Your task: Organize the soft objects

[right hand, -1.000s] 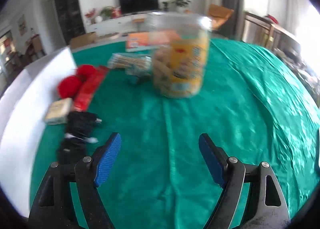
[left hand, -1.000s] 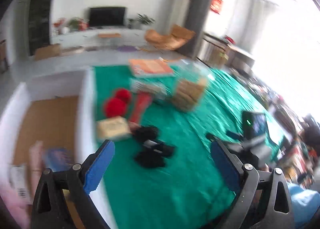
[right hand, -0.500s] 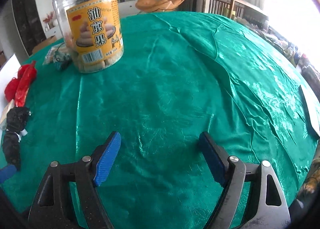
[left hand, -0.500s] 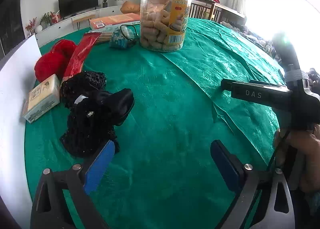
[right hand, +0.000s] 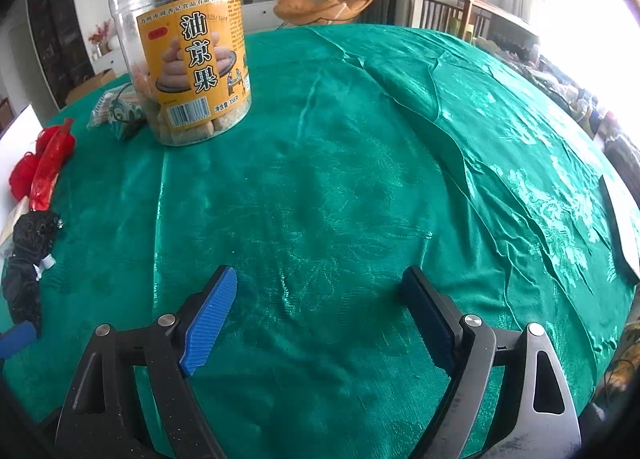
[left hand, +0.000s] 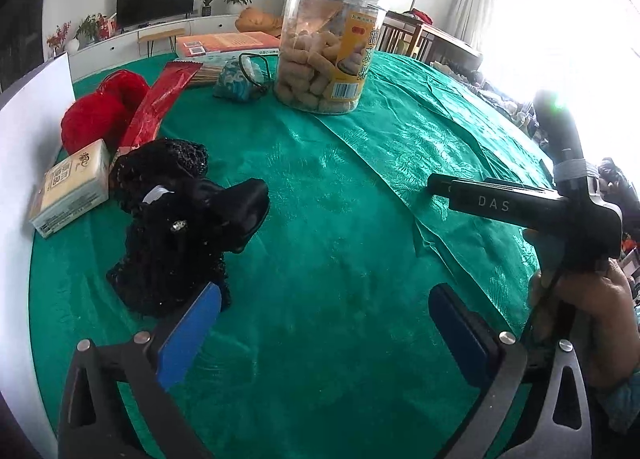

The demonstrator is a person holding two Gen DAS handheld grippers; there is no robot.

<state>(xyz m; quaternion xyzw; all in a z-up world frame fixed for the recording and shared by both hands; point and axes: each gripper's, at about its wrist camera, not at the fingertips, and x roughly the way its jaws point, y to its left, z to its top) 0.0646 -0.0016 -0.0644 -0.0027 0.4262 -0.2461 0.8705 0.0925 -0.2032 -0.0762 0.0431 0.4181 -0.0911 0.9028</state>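
Observation:
A black knitted bundle (left hand: 172,219) lies on the green tablecloth (left hand: 340,219), just ahead of the left finger of my left gripper (left hand: 324,307). That gripper's jaws are opening, with only cloth between them. Behind the bundle sit red yarn balls (left hand: 96,115), a red packet (left hand: 160,99), a tissue pack (left hand: 74,187) and a small teal pouch (left hand: 234,83). My right gripper (right hand: 320,291) hovers over bare cloth with its jaws opening and nothing between them. The black bundle (right hand: 28,259) and red yarn (right hand: 24,175) show at the right wrist view's left edge.
A clear jar of snacks (left hand: 328,43) (right hand: 188,51) stands at the back of the table. An orange book (left hand: 224,45) lies behind it. A white board (left hand: 24,187) borders the table's left side. A hand holds the right gripper's handle (left hand: 520,203).
The left wrist view dropped from a high, blurred look over the room to close above the table by the black bundle. The right view swung right, away from the left-side objects.

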